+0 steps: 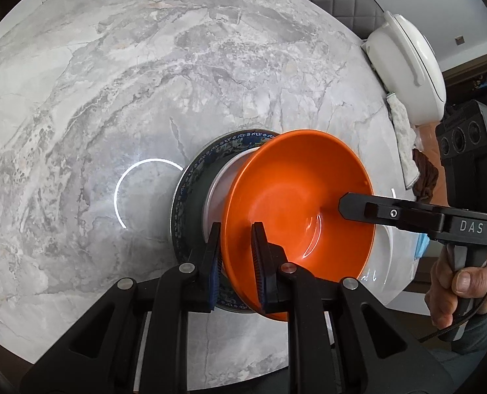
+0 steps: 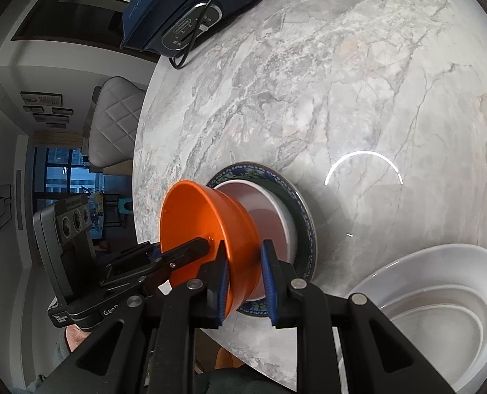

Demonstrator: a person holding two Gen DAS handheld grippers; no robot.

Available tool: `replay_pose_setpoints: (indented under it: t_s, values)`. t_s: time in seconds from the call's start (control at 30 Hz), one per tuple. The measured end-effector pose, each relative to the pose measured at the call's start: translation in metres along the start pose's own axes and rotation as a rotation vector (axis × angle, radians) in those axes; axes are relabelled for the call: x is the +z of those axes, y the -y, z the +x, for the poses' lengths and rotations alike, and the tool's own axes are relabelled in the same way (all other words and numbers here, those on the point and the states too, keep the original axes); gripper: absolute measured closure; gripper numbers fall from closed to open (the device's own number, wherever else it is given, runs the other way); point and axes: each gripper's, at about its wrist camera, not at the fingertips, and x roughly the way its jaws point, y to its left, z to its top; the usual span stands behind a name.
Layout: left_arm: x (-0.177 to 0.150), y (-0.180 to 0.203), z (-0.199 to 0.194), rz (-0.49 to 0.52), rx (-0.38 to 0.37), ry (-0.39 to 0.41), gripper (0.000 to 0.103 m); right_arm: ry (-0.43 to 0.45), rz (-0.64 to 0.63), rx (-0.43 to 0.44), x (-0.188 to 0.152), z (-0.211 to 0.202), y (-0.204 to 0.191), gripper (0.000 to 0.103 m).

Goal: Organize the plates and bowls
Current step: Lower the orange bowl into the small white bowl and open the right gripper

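- Both tongs, left (image 1: 235, 256) and right (image 2: 243, 282), are clamped on the orange bowl's (image 1: 296, 203) rim, just above the white bowl (image 2: 269, 216) on the blue-rimmed plate (image 2: 263, 169).
- Stack's started on the desk (image 1: 145, 82); orange bowl not seated yet.
- White dishes (image 2: 440, 289) near the desk edge probably still need sorting.

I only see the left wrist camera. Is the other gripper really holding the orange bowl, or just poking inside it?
Observer: Holding it. The right wrist view shows the right gripper clamping the wall of the orange bowl from inside and outside.
Operator: What's inside the big white dish by the table edge?
Observer: The white dish has smaller white dishes nested inside it.
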Motion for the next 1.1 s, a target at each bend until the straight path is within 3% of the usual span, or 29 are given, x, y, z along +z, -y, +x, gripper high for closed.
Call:
replay_pose_setpoints:
  t_s: [1.1]
  values:
    - [0.007, 0.000, 0.006, -0.014, 0.044, 0.042, 0.083, -0.026, -0.057, -0.107, 0.005, 0.016, 0.006, 0.085]
